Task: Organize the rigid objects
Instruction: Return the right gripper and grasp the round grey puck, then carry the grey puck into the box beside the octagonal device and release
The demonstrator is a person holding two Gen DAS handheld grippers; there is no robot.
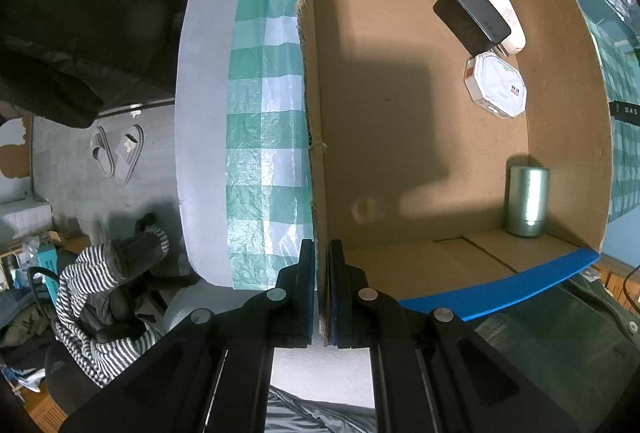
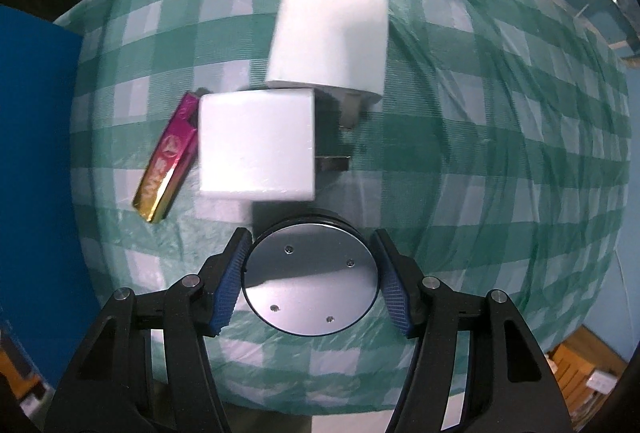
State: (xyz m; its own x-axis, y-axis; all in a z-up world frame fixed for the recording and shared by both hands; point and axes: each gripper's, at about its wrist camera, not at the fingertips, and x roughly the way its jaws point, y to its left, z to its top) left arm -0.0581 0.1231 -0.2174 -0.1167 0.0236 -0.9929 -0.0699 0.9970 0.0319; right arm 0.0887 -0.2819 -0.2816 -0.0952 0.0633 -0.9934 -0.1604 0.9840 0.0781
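Note:
My left gripper (image 1: 321, 273) is shut on the left wall of a cardboard box (image 1: 310, 81), one finger on each side. Inside the box lie a black charger (image 1: 472, 17), a white case (image 1: 507, 17), an octagonal white box (image 1: 496, 84) and a silver metal cylinder (image 1: 527, 201). My right gripper (image 2: 312, 273) holds a round silver disc (image 2: 311, 279) between its blue pads above the checkered cloth; the left pad touches it, the right pad sits at its edge. Ahead lie two white chargers (image 2: 256, 143) (image 2: 330, 35) and a pink-gold lighter (image 2: 168, 159).
The table has a green-and-white checkered cloth (image 2: 480, 153). The box's blue outer side (image 2: 36, 153) stands at the left in the right wrist view. A chair with striped clothing (image 1: 100, 293) and slippers (image 1: 118, 151) are on the floor left of the table.

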